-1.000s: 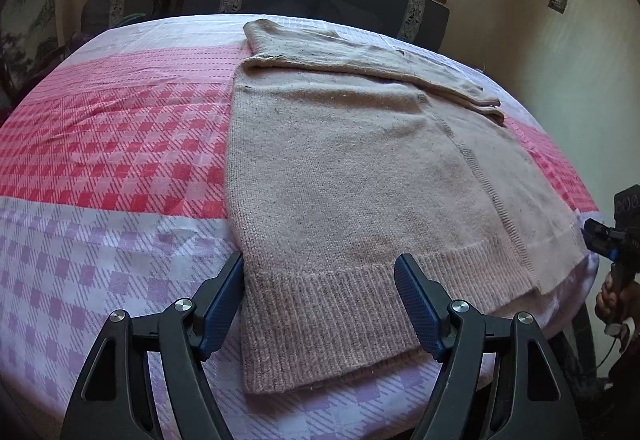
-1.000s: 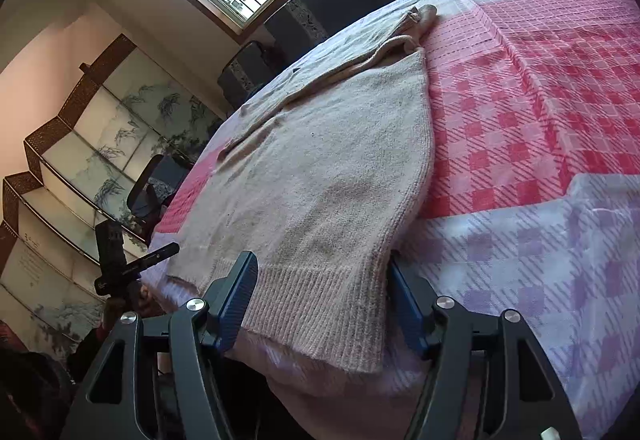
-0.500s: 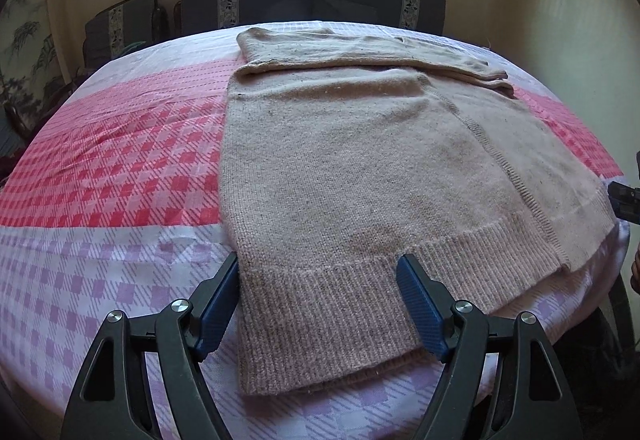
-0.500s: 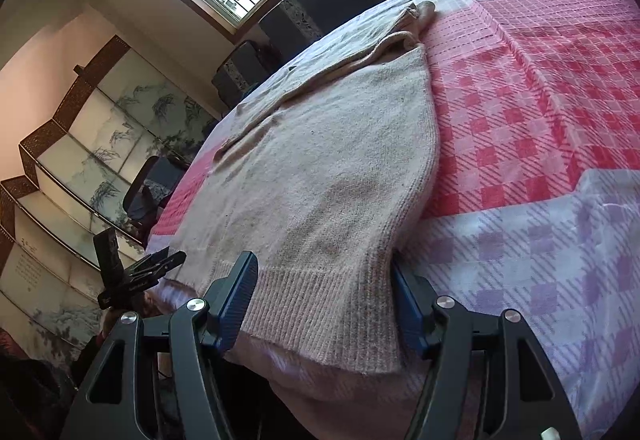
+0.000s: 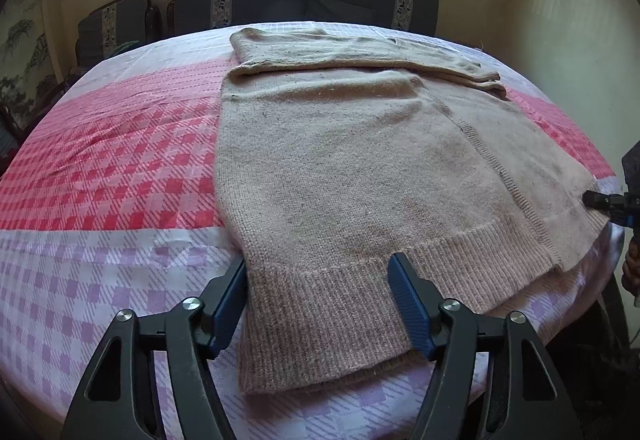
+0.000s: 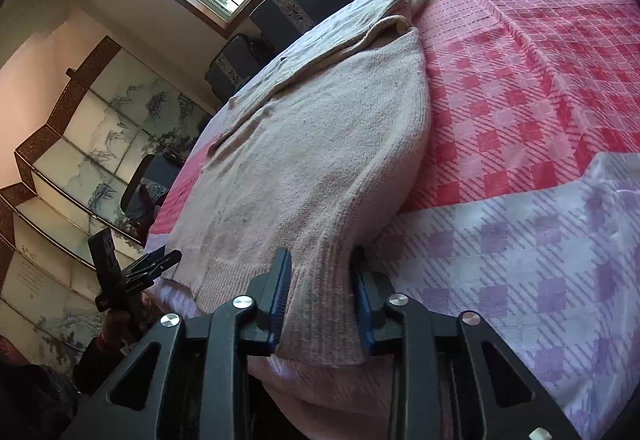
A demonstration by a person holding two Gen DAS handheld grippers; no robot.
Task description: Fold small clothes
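Left wrist view: sweater (image 5: 360, 175) spread flat across the checked bed (image 5: 100, 167), ribbed hem at the near edge. Left gripper (image 5: 320, 304) released, jaws wide, straddling the hem's near corner without pinching. Risk: closing on one layer only, leaving the underlayer behind.

Right wrist view: right gripper (image 6: 320, 300) clenched on the hem's other corner at the bed's edge. Risk: lifting alone could drag the sweater crooked.

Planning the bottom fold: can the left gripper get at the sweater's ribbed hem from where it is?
Probably yes. The left gripper is open, its fingers either side of the sweater's ribbed hem corner, nothing between them. The right gripper is already closed on the other corner.
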